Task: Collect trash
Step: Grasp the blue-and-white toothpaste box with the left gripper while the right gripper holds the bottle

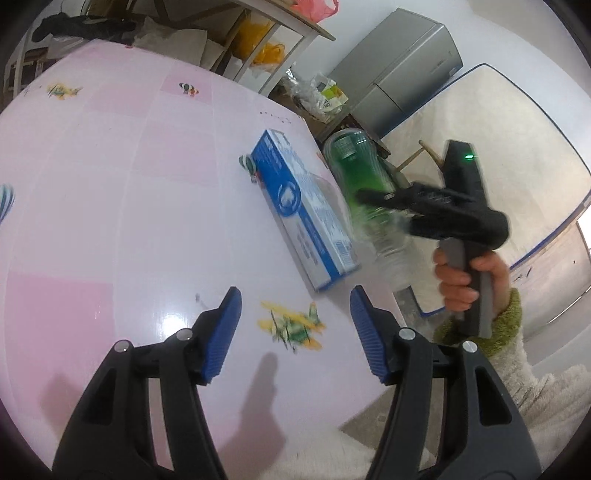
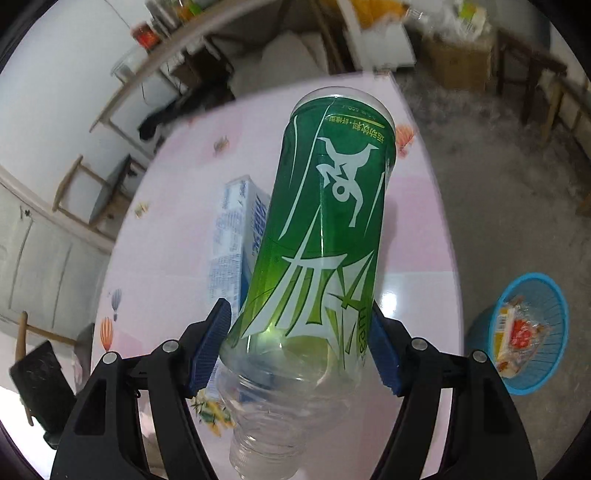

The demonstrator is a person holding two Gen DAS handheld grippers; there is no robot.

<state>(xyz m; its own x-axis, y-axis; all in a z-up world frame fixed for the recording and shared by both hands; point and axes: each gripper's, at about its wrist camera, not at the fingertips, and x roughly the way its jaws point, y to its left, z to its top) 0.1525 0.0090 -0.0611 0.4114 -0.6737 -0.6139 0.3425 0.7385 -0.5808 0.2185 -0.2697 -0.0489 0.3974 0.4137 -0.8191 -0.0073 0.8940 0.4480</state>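
Note:
My right gripper [image 2: 299, 332] is shut on a clear plastic bottle with a green label [image 2: 325, 221], held above the pink table [image 2: 177, 177]. In the left wrist view the same bottle [image 1: 354, 173] shows in the right gripper [image 1: 388, 206] past the table's right edge. A blue and white carton [image 1: 303, 210] lies flat on the table [image 1: 110, 184]; it also shows in the right wrist view [image 2: 236, 236] behind the bottle. My left gripper [image 1: 295, 325] is open and empty, just short of the carton's near end.
A blue basket [image 2: 524, 332] with wrappers in it stands on the floor right of the table. A grey fridge [image 1: 406, 74], a mattress [image 1: 498, 166] and cluttered shelves [image 1: 258, 33] stand beyond the table. Wooden chairs [image 2: 85, 199] stand at the far left.

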